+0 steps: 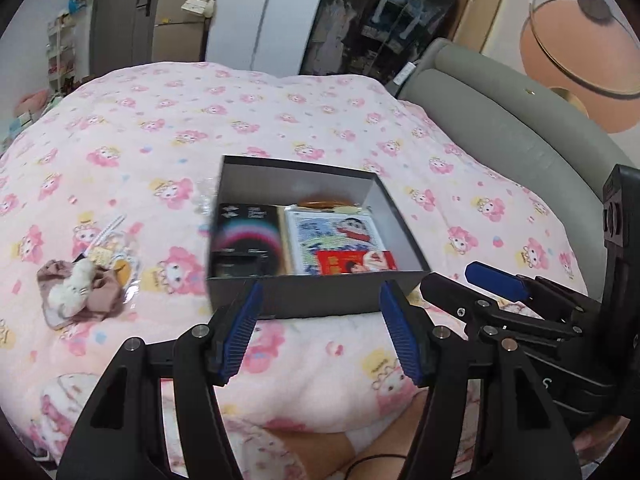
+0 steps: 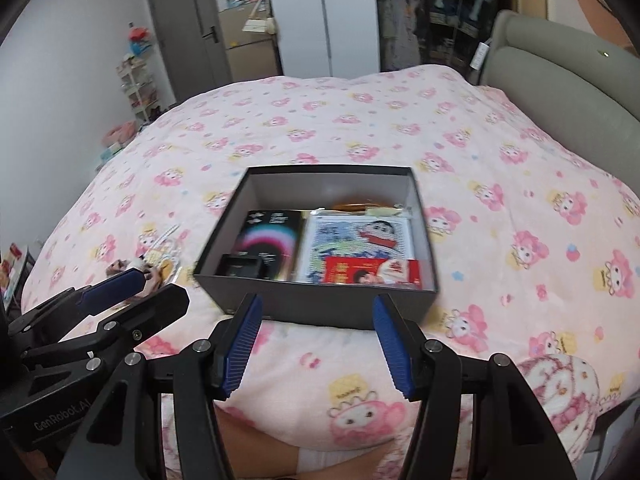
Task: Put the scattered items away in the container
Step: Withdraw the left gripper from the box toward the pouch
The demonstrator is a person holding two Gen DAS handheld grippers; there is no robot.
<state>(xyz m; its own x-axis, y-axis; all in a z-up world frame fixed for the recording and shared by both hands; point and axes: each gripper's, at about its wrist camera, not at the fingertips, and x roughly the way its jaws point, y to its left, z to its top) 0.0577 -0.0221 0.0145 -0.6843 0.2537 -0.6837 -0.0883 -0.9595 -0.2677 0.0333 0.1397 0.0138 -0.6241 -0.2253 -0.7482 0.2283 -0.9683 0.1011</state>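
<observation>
Both empty, spread: left hand-held gripper (image 1: 320,330), right hand-held gripper (image 2: 316,344). Plush bundle (image 1: 78,290) soft, light; pinch mid-body.

You're in a home bedroom | bed with pink cartoon quilt (image 2: 360,128) | grey padded headboard (image 1: 520,128) | open wardrobe of clothes (image 2: 404,20) | grey door (image 2: 188,28)

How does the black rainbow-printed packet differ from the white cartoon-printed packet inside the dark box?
The black rainbow-printed packet lies at the left of the dark box; the white cartoon-printed packet lies at the right. The black packet is narrower. A black holder overlaps the black one; a red card overlaps the white one. Both lie flat.
</observation>
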